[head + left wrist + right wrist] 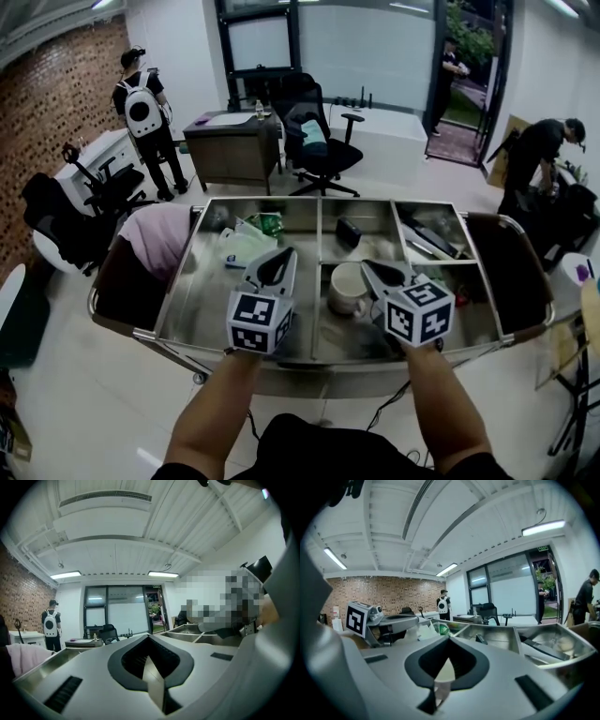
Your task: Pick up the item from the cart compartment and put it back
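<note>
Mug (345,287): white, round, standing upright.
Place: near middle compartment (330,343) of the steel cart (148,334).
Relative to jaws: just left of the right gripper (373,271), outside its jaws; right of the left gripper (277,263).
Right jaws: clenched together, empty.
Left jaws: closed, empty.
Count: one mug, two grippers, one cart.

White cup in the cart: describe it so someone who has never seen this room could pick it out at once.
Find the steel cart, split into compartments, in the middle of the room. Look in the near compartment just right of its centre divider, beside the right gripper. The white cup is the only round pale thing there; the compartment behind holds a small dark object.
</note>
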A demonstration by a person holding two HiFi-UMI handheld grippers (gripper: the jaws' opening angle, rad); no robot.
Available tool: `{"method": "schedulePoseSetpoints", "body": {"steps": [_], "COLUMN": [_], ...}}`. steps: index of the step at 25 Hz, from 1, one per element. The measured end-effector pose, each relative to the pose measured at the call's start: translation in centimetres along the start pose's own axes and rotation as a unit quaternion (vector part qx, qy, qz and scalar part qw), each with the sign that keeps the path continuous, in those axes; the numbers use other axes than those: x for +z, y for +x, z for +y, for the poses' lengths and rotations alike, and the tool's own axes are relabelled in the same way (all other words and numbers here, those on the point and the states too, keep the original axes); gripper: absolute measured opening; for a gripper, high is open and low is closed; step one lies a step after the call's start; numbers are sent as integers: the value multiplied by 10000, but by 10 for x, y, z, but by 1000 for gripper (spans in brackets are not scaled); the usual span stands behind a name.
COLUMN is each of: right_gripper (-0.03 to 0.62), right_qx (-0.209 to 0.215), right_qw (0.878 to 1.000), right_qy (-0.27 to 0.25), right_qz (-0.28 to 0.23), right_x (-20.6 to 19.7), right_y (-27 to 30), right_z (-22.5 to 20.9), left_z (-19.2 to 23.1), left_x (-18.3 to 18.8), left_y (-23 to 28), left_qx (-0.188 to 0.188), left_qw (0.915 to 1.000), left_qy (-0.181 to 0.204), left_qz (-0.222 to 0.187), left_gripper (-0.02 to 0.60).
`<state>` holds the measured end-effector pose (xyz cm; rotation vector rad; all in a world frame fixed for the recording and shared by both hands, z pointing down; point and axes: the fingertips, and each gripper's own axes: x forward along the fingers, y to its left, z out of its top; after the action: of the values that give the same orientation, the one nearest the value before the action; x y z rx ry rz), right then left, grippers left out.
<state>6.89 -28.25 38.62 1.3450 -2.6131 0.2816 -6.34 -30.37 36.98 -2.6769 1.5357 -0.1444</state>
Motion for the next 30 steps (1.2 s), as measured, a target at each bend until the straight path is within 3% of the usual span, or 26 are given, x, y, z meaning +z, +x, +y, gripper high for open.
{"method": "schedulePoseSetpoints", "body": {"steps": [4, 8, 18, 30], "right_gripper": [14, 14, 14, 12], "right_qx": [58, 332, 727, 645], "right_qw": [9997, 9970, 9874, 9923], "right_qy": [-114, 189, 552, 245], "right_qz": [-214, -679, -1290, -1024], "right_x": [10, 30, 55, 27], "right_y": [-13, -36, -92, -137], "right_z": [6, 20, 47, 66], "left_z": [-11, -21, -38, -59], "left_x": [22, 42, 49, 50], "left_y": [-16, -40, -98, -141], "left_qx": [-129, -207, -315, -348], "left_qw": [9998, 9996, 9990, 9987], "left_qy": [-76, -84, -228, -36], "left_qz": [-105, -200, -210, -371], "left_gripper": [0, 0, 0, 0]}}
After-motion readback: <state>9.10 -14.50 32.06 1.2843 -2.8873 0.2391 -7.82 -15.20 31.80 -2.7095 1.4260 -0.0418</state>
